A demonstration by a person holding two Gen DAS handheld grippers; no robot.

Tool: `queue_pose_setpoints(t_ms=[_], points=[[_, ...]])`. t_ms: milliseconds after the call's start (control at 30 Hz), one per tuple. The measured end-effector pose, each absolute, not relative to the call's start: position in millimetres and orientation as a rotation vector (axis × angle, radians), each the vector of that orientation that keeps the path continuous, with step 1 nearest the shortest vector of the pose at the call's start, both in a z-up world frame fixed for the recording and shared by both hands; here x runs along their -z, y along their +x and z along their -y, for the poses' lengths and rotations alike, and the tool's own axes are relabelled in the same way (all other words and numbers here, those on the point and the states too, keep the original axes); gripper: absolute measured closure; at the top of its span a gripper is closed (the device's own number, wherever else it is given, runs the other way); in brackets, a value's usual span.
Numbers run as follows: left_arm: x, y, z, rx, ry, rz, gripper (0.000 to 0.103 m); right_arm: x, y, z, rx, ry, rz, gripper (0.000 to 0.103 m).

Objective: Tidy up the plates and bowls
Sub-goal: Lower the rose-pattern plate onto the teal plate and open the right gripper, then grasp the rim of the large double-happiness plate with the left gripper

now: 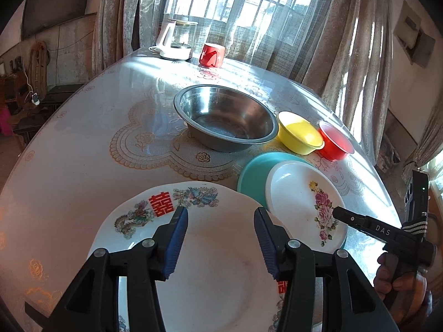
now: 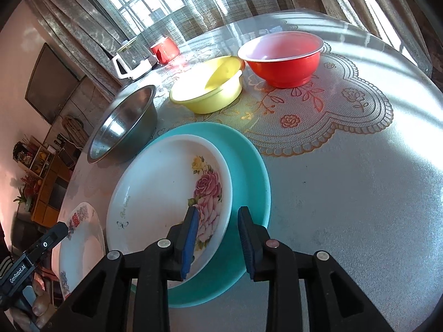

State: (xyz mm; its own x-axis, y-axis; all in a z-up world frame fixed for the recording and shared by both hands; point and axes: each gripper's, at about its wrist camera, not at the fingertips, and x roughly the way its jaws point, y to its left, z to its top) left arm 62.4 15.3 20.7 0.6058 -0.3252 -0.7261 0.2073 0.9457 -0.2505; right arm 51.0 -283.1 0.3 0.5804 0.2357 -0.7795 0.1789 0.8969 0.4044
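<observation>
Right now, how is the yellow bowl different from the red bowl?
The yellow bowl is wide and shallow; the red bowl is deeper and taller. The yellow bowl is yellow inside too; the red bowl is white inside with a white rim. Both stand upright and empty, side by side on the table.

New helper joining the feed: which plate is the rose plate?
Start at the steel bowl on the round table. Just nearer the camera lies a teal plate, and the rose plate rests on it. It is white with pink roses; the neighbouring white plate has red characters instead.
</observation>
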Motion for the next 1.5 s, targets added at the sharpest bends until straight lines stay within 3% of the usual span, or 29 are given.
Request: queue_pose_setpoints(t_ms=[433, 833, 1500], points=[[-8, 63, -58, 0.216, -0.211, -0.909, 0.052, -19, 38, 282, -0.038, 0.438, -0.894, 0.07], [-6, 55, -88, 0.17, -0.245, -0.821, 0.052, -40, 24, 262, -0.261, 0.483, -0.834, 0.07], [14, 40, -121, 0.23, -0.332, -0.847, 0.056, -10, 27, 196, -0.593, 0.505, -0.984, 0.07]])
